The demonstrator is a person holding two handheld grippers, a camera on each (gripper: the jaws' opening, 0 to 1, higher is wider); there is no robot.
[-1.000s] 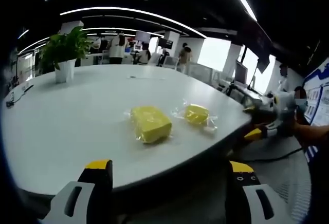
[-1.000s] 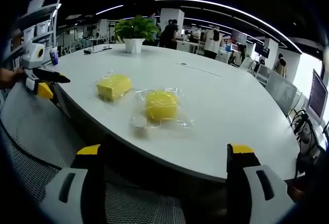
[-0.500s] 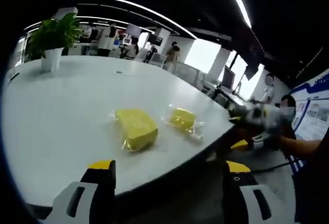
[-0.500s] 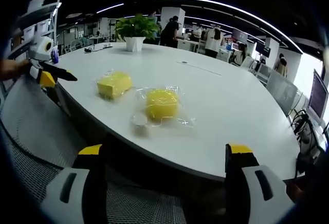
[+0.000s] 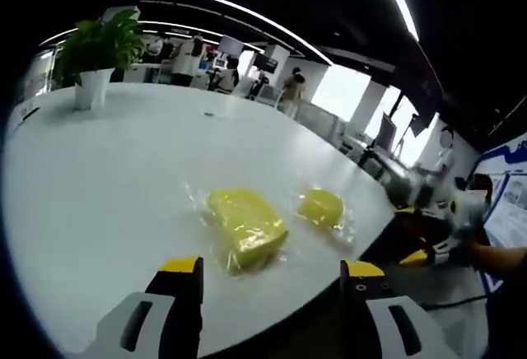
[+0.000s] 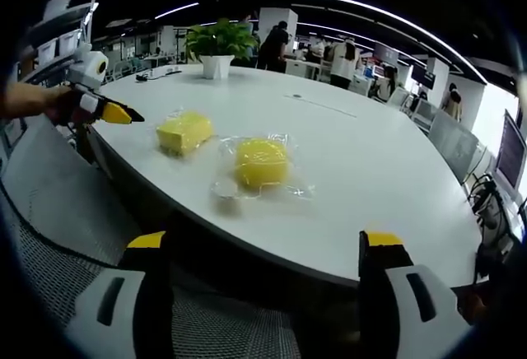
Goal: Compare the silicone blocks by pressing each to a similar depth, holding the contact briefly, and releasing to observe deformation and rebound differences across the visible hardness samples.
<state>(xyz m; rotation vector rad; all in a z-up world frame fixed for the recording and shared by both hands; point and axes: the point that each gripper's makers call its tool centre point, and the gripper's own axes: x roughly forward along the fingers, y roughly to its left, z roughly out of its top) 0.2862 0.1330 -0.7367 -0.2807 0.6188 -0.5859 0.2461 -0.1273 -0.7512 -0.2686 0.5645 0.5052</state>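
Two yellow blocks in clear wrap, a larger block [image 5: 245, 227] and a rounder block [image 6: 261, 162], lie on the white surface [image 5: 107, 170]. The left gripper [image 5: 272, 270] and the right gripper [image 6: 263, 244] hover with jaws apart, holding nothing.

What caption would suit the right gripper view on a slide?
Open claw faces two bagged yellow silicone blocks on a white table; the other claw nears its edge.

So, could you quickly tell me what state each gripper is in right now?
Left gripper: open, holding nothing, near the blocks.
Right gripper: open, holding nothing.
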